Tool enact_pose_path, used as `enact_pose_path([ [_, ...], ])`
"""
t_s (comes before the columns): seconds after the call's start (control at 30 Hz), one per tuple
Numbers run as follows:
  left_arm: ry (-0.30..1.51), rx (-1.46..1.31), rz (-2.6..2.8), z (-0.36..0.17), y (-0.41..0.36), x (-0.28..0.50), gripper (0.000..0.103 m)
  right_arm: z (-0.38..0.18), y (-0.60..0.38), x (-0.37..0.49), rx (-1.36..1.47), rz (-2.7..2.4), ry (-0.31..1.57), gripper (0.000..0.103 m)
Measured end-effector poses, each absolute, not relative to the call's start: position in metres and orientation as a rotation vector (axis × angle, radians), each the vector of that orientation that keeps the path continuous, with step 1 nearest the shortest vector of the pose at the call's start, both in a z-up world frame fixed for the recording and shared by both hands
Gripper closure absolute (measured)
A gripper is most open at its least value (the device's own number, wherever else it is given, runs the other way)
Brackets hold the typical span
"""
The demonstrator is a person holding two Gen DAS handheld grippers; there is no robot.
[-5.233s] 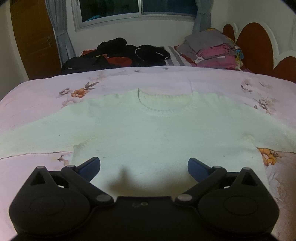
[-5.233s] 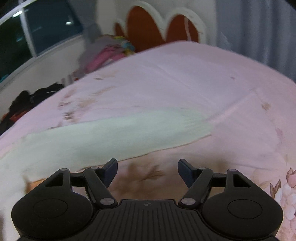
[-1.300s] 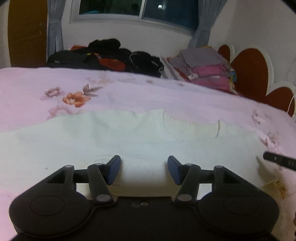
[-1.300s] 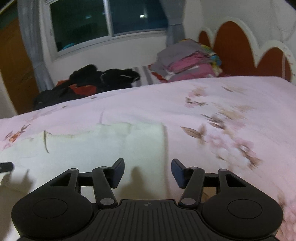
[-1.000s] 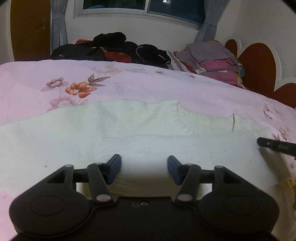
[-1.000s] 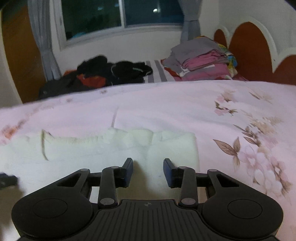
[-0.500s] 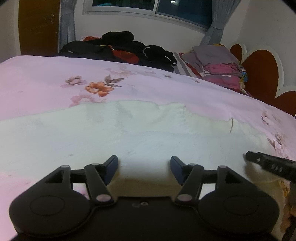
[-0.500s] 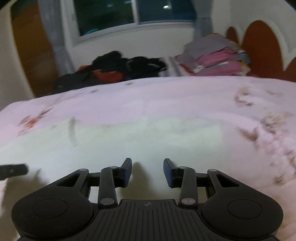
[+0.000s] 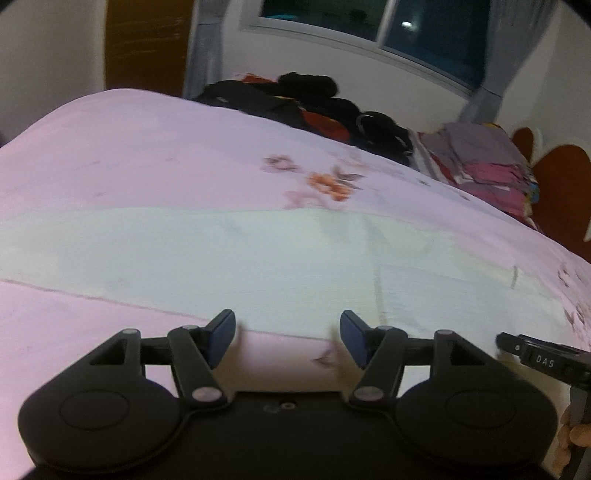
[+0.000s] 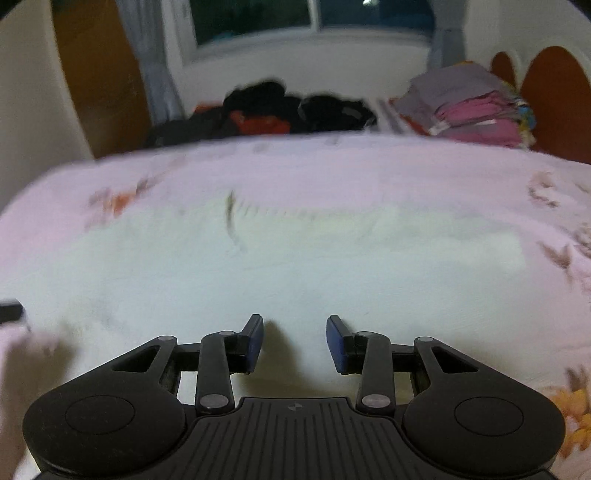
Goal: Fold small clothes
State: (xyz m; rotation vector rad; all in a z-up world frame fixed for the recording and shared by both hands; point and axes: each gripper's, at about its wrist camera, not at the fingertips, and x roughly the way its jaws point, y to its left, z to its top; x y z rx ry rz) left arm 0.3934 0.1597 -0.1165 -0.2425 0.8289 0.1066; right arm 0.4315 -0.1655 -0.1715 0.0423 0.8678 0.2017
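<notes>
in the left wrist view the left gripper (image 9: 287, 336) is seen at lower centre, its fingers spread with nothing between them, over the pink bedsheet (image 9: 147, 166). the white sweater (image 9: 221, 254) is spread in a band across mid-frame. in the right wrist view the right gripper (image 10: 294, 341) is held partly spread and empty above the sweater.

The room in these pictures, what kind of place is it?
Most likely a bedroom in a home. A bed with a pink flowered sheet fills the view, a padded headboard stands at one end, and a stack of folded clothes sits under a curtained window.
</notes>
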Motion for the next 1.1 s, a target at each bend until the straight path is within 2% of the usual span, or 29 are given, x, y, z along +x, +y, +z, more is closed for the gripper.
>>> enact_pose_path([
  [0.53, 0.814, -0.466, 0.344, -0.130, 0.292, 0.349, 0.041, -0.148, -0.077, 0.433, 0.049, 0.356, 0.825, 0.065],
  [0.9, 0.703, -0.685, 0.408, -0.149, 0.359, 0.363, 0.048, -0.178, -0.059, 0.447, 0.013, 0.322, 0.892, 0.065],
  [0.93, 0.691, -0.698, 0.414, -0.150, 0.362, 0.366, 0.050, -0.178, -0.058, 0.446, 0.012, 0.319, 0.890, 0.065],
  [1.0, 0.674, -0.700, 0.433, -0.151, 0.367, 0.371, 0.064, -0.176, -0.058, 0.446, 0.024, 0.317, 0.876, 0.065],
  [1.07, 0.659, -0.714, 0.457, -0.155, 0.370, 0.373, 0.089, -0.175, -0.058, 0.446, 0.029, 0.312, 0.852, 0.065],
  [1.1, 0.654, -0.727, 0.465, -0.158, 0.374, 0.375, 0.095, -0.181, -0.056, 0.448, 0.007, 0.304, 0.871, 0.065],
])
